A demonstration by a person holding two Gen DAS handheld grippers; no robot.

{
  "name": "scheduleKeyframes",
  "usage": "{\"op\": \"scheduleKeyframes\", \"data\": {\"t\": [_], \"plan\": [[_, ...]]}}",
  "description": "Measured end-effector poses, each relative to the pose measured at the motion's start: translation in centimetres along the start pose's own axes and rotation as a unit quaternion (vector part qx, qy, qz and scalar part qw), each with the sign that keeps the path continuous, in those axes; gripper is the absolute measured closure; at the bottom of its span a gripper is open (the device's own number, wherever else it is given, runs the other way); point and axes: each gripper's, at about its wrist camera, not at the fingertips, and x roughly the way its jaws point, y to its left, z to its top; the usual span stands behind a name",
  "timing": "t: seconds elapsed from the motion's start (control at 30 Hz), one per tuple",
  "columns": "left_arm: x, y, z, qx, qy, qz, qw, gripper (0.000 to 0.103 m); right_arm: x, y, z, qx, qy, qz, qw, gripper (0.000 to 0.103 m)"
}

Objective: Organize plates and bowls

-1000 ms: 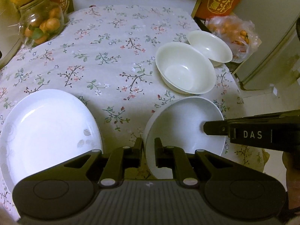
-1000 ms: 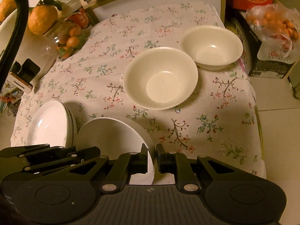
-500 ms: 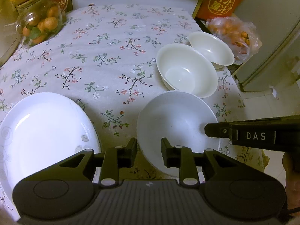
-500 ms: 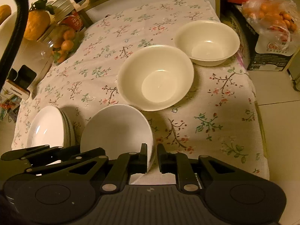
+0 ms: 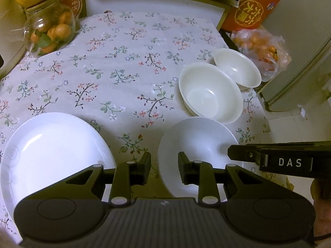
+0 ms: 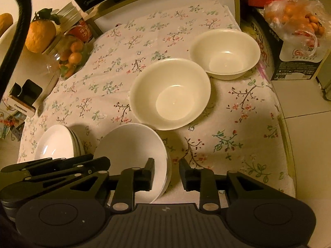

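While both of my tools hang over the near edge of the desk (image 5: 128, 47), neither one grips anything. My left tool (image 5: 164, 166) has its jaws spread wide, with the rim of the near white bowl (image 5: 196, 142) showing in the gap between them but touching neither finger, as far as I can tell from this low angle. My right tool (image 6: 166, 172) is spread too, its left finger over that same near white bowl (image 6: 132, 150) and its right finger over the floral cloth (image 6: 227, 136).

That bowl sits flat at the front of the desk. Just behind it stands the larger cream bowl (image 5: 210, 98), and behind that, touching or nearly touching its rim, the smaller cream bowl (image 5: 236, 68) by the far right corner. From the right wrist view they appear as (image 6: 170, 94) and (image 6: 225, 53).

A stack of white plates (image 5: 51, 155) lies at the front left, well apart from the bowls; the right view shows several rims stacked (image 6: 56, 142).

A glass jar of small oranges (image 5: 50, 31) stands at the far left corner, and a plastic bag of oranges (image 5: 260, 47) sits just off the desk on the right.
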Motion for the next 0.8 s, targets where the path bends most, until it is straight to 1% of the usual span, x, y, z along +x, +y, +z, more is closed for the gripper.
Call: {"op": "scheduleKeyframes", "data": {"t": [0.1,0.27,0.47,0.5,0.53,0.57,0.6,0.63,0.73,0.8], "plan": [[-0.1,-0.1,0.3,-0.001,-0.004,0.001,1.0000,0.075,-0.3,-0.1,0.2,0.002,-0.008,-0.002,1.000,0.069],[-0.2,-0.4,1.1,-0.002,-0.016,0.002,0.9999,0.072,-1.0,-0.5,0.5,0.009,-0.020,0.004,1.000,0.067],[-0.1,-0.8,1.9,0.002,-0.032,0.009,0.9995,0.063,-1.6,-1.5,1.0,0.029,-0.032,0.002,0.999,0.059],[0.0,-0.8,2.0,0.003,-0.034,0.010,0.9994,0.063,-1.7,-1.7,1.1,0.032,-0.035,0.002,0.999,0.056],[0.1,-0.9,2.2,0.004,-0.036,0.012,0.9993,0.061,-1.8,-1.9,1.1,0.037,-0.037,0.002,0.999,0.050],[0.1,-0.9,2.4,0.004,-0.038,0.012,0.9992,0.060,-1.9,-2.2,1.3,0.041,-0.039,0.000,0.998,0.047],[0.1,-1.0,2.6,0.004,-0.040,0.013,0.9991,0.057,-2.0,-2.4,1.4,0.046,-0.041,-0.001,0.998,0.040],[0.2,-1.0,2.7,0.004,-0.042,0.014,0.9990,0.053,-2.1,-2.6,1.5,0.051,-0.045,-0.003,0.998,0.036],[0.3,-1.2,3.3,0.004,-0.048,0.018,0.9987,0.041,-2.4,-3.3,1.9,0.066,-0.052,0.002,0.996,0.031],[0.4,-1.1,3.8,0.002,-0.052,0.020,0.9984,0.035,-2.6,-3.8,2.2,0.078,-0.058,0.002,0.995,0.028]]}}
